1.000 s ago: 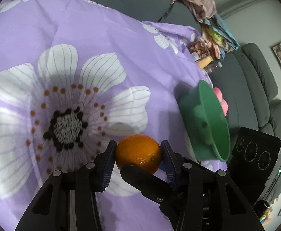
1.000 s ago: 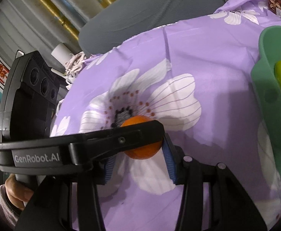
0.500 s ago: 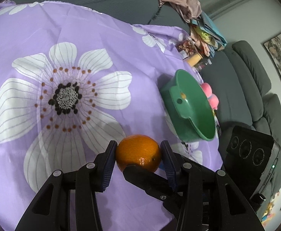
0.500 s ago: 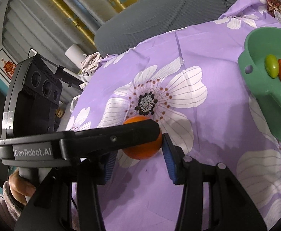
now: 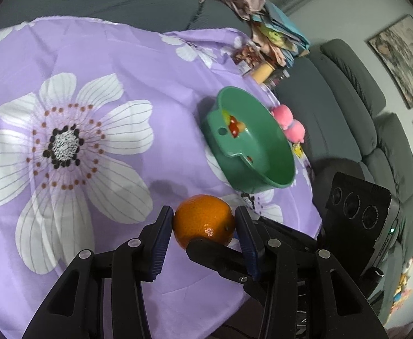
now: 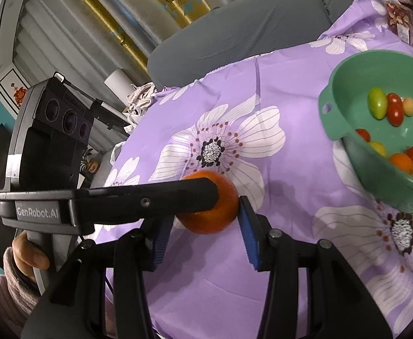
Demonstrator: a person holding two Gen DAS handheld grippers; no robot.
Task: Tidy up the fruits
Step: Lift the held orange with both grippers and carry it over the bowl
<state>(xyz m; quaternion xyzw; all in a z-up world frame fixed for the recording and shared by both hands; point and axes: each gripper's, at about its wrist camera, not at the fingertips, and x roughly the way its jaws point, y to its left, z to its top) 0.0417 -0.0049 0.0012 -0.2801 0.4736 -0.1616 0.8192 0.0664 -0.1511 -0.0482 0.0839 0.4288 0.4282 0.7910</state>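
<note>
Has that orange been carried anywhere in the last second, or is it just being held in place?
Yes. The orange, gripped by both grippers, has been carried off the big white flower toward the green bowl.

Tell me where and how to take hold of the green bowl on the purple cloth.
Grip the green bowl by its flat handle tab, the one with the hole, coming in from the flower side of the cloth. The tab sticks out past the rim, thin enough for a claw; the round wall is too wide, and small fruits lie inside.
</note>
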